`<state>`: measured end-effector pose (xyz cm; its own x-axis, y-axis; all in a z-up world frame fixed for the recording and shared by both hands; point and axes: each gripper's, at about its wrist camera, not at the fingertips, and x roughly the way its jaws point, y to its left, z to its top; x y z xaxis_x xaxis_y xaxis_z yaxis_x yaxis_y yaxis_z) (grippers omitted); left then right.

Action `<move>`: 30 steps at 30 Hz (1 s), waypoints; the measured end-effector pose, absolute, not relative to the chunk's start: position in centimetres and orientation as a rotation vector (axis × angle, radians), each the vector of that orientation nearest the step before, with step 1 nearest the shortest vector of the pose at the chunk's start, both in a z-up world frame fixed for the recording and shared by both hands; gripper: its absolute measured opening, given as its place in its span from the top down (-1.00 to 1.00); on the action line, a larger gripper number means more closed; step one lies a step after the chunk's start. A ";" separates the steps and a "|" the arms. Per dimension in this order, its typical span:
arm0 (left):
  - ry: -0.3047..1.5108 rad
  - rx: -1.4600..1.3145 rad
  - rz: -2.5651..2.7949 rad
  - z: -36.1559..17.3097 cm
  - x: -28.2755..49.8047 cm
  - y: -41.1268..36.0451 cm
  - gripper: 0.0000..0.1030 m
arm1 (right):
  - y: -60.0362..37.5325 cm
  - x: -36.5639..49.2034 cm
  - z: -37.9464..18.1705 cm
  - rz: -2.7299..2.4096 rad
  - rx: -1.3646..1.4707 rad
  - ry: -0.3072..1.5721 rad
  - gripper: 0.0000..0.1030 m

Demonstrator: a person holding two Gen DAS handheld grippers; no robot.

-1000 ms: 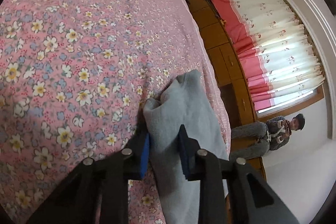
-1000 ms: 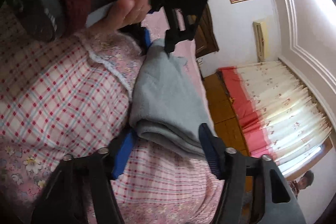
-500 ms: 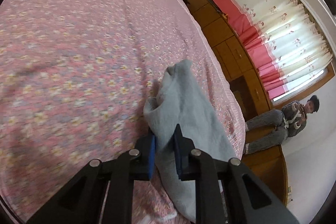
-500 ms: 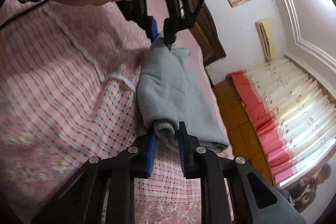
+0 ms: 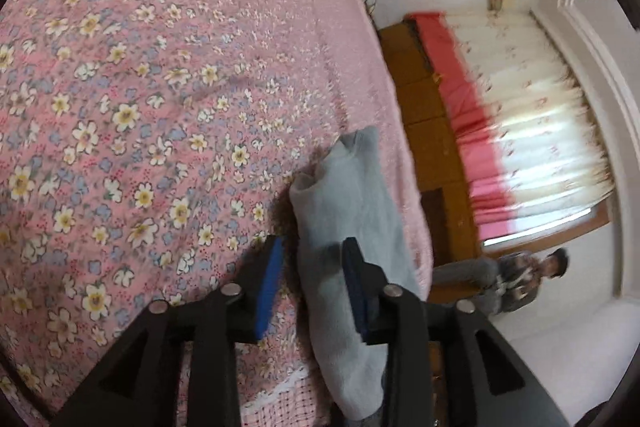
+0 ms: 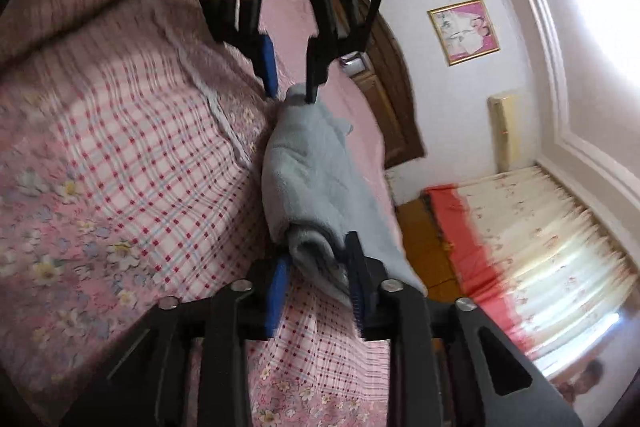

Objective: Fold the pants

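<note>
The grey pants [image 5: 352,227] lie folded into a long narrow bundle near the bed's right edge. My left gripper [image 5: 314,279] stands open over one end of the bundle, its blue pads apart on either side of the cloth. In the right wrist view the pants [image 6: 316,183] run away from me, and my right gripper [image 6: 316,281] is part open around the thick folded near end. The left gripper [image 6: 290,87] shows at the far end of the bundle, held by a hand.
The bed has a pink flowered cover [image 5: 140,87] and a pink checked sheet [image 6: 132,155]. A wooden cabinet [image 5: 424,115] and red-and-white curtains [image 5: 532,115] stand past the bed's right edge. A person [image 5: 520,279] sits by the window.
Both grippers were shut on the pants' ends half a second ago and have opened. The bundle now rests on the bed.
</note>
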<state>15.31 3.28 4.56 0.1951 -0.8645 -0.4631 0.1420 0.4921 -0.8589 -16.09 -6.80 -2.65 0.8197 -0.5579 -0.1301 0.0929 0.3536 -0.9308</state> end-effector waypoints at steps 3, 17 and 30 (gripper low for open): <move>1.174 -0.806 -0.875 4.6 16.0 2.7 -0.02 | -6.3 -15.6 -3.5 -0.452 -1.164 0.475 0.15; 1.195 -0.689 -0.837 5.2 17.8 -1.1 0.52 | -7.3 -16.2 -0.4 -0.343 -1.044 0.485 0.60; 1.066 -0.553 -0.687 17.3 16.7 2.8 0.56 | -5.9 -15.9 9.3 -0.058 -0.672 0.342 0.60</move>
<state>16.67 2.85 17.28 0.3165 -0.7384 -0.5955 0.2370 0.6694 -0.7041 -15.95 -5.89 9.31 0.9427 -0.1618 -0.2917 -0.0571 0.7834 -0.6189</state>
